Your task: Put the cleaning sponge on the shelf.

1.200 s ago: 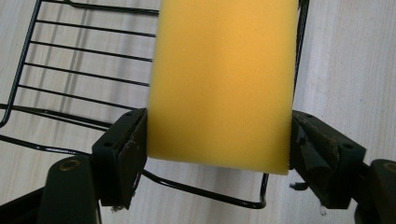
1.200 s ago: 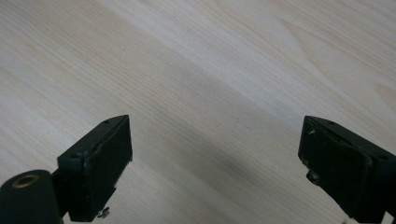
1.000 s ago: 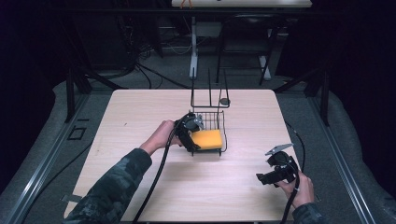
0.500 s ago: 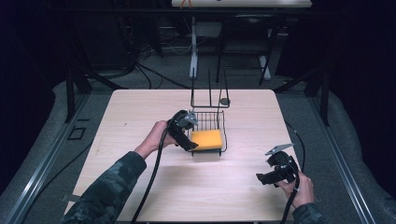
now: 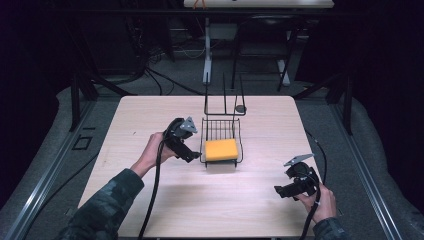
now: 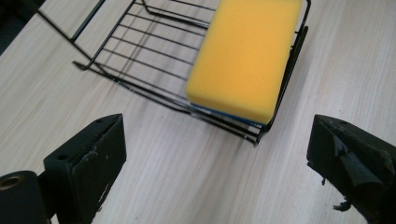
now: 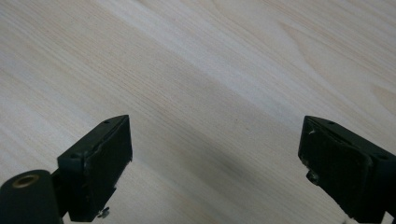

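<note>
A yellow sponge lies flat in a low black wire basket at the middle of the table. My left gripper hovers just left of the basket, its jaws pointing at the basket's near corner. Those jaws have just been opening and stand wide apart, with nothing but bare wood between them. My right gripper rests in a hand near the table's front right, open over bare tabletop.
Behind the basket rises a tall black wire frame with a small dark round piece at its foot. The light wooden table is bordered by dark floor with cables and stands.
The left gripper has drawn back to the left, away from the basket, and its jaws have spread. The sponge stays in the basket. The right gripper has not moved.
</note>
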Motion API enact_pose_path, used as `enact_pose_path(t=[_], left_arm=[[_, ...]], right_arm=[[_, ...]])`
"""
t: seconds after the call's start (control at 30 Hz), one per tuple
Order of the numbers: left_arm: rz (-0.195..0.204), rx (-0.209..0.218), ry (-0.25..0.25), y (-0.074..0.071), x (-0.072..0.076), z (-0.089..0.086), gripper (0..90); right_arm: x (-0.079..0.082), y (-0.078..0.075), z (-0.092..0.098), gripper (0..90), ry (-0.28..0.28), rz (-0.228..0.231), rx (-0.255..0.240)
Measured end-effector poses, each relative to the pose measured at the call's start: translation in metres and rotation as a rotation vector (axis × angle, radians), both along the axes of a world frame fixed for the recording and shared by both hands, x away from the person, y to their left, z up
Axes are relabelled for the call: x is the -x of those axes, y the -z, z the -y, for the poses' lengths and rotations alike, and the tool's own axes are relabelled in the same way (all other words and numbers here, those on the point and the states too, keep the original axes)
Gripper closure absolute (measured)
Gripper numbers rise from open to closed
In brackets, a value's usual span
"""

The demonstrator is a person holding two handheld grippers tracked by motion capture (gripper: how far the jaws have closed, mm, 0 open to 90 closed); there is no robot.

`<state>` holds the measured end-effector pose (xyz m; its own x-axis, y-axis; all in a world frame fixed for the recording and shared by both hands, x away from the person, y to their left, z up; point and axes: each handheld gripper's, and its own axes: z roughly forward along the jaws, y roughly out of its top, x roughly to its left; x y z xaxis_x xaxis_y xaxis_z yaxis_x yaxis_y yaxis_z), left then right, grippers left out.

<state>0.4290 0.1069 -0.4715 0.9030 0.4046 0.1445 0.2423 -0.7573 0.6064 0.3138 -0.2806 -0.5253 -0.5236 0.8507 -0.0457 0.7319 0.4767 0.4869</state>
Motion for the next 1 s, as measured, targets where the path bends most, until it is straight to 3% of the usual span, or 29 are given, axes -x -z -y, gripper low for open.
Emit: enact_pose_path(t=[0.27,0.37,0.57,0.73,0.87,1.0], left_arm=[[0.028,0.035,-0.081,-0.011,0.014,-0.026,3.2],[0.047,0.06,-0.138,-0.015,0.025,-0.042,3.1],[0.051,0.072,-0.192,-0.015,0.042,-0.062,3.0],[0.055,0.085,-0.242,-0.012,0.057,-0.078,2.4],[0.05,0.071,-0.292,-0.003,0.072,-0.093,2.2],[0.037,0.056,-0.312,0.004,0.078,-0.098,2.0]], right_arm=[[0.0,-0.001,-0.001,9.3,0.002,-0.001,-0.004],[0.0,0.0,0.0,9.4,0.002,-0.001,-0.002],[0.001,-0.001,-0.002,9.4,0.002,-0.001,-0.001],[0.001,-0.001,-0.004,9.4,-0.004,0.001,0.005],[0.001,0.0,-0.005,9.4,-0.004,-0.002,0.004],[0.001,0.0,-0.005,9.4,-0.008,-0.002,0.009]])
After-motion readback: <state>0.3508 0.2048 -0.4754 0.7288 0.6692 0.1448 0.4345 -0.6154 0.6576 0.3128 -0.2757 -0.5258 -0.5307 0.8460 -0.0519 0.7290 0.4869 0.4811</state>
